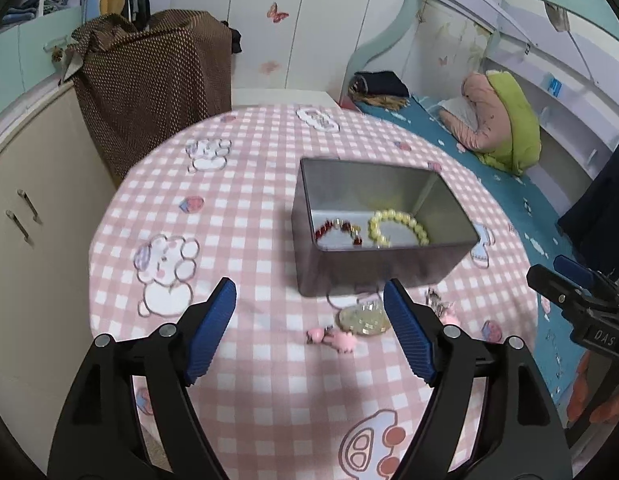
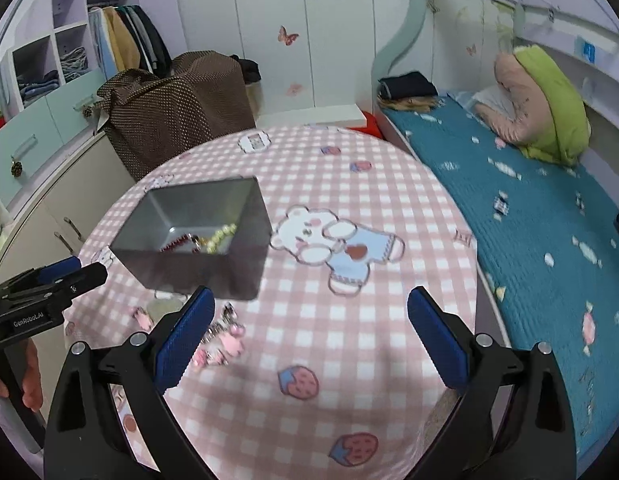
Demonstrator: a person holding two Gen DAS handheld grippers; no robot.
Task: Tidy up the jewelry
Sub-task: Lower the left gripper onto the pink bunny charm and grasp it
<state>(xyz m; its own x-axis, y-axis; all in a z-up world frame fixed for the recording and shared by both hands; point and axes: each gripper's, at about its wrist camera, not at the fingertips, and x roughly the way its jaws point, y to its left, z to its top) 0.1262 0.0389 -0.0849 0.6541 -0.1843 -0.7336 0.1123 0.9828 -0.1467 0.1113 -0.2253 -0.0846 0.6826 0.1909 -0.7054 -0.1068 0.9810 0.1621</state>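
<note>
Where motion blur softens both wrist views, the small pink charms (image 1: 336,338) and the pale green round bangle (image 1: 363,318) lying just beside the near wall of the open grey metal tin (image 1: 375,268) cannot be made out in detail. Inside the tin lie a yellow bead bracelet (image 1: 397,227) and a red bead bracelet (image 1: 341,230). Legible writing: "GenRoboLAI" on the left gripper (image 1: 309,300) body, "DAS" on the right gripper (image 2: 309,306). Both grippers stand wide open, holding nothing, over the round tabletop's pink checked cartoon cloth (image 1: 249,216). A teal-covered bed (image 2: 529,208) adjoins its right edge.
</note>
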